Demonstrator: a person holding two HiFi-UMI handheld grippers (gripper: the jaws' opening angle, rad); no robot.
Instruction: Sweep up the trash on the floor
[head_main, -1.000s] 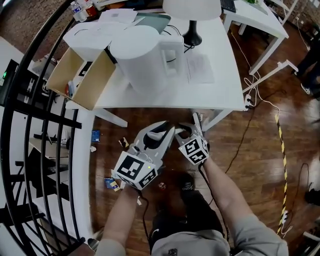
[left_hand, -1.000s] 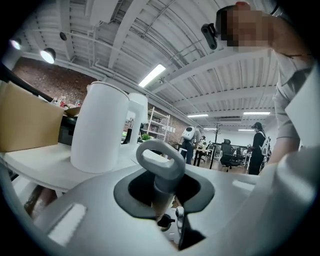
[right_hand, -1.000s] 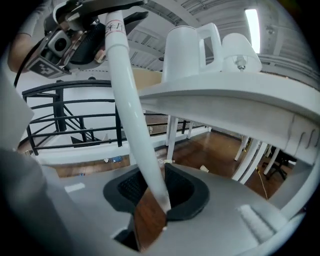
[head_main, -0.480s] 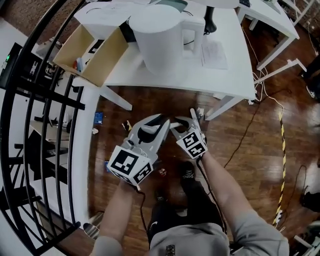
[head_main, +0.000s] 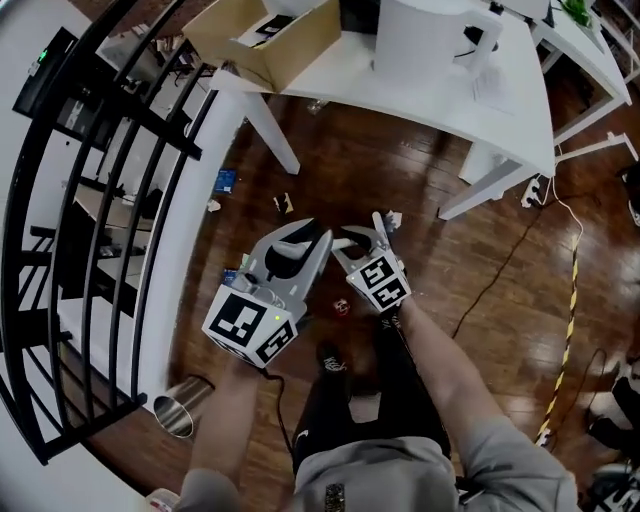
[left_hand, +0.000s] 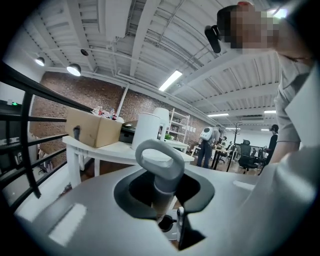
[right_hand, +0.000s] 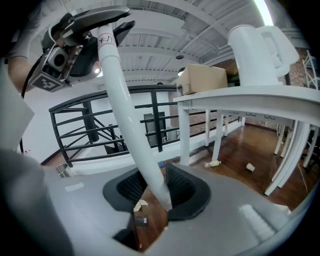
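1. Left tongs (head_main: 306, 238): clenched on the grey plastic loop handle (left_hand: 160, 160).
2. Right tongs (head_main: 362, 238): released, jaws have just been opening. The long white pole (right_hand: 122, 100) passes between them, lying against one jaw with a gap at the other. The pole's upper end runs into the left tongs.
3. Trash: small pale paper scraps (head_main: 283, 204) and a blue wrapper (head_main: 226, 181) lie scattered on the dark wooden floor (head_main: 480, 260), between the white surface (head_main: 430, 100) and the black metal railing (head_main: 110, 190).
4. One crumpled scrap (right_hand: 140, 204) shows on the floor between the right jaws.
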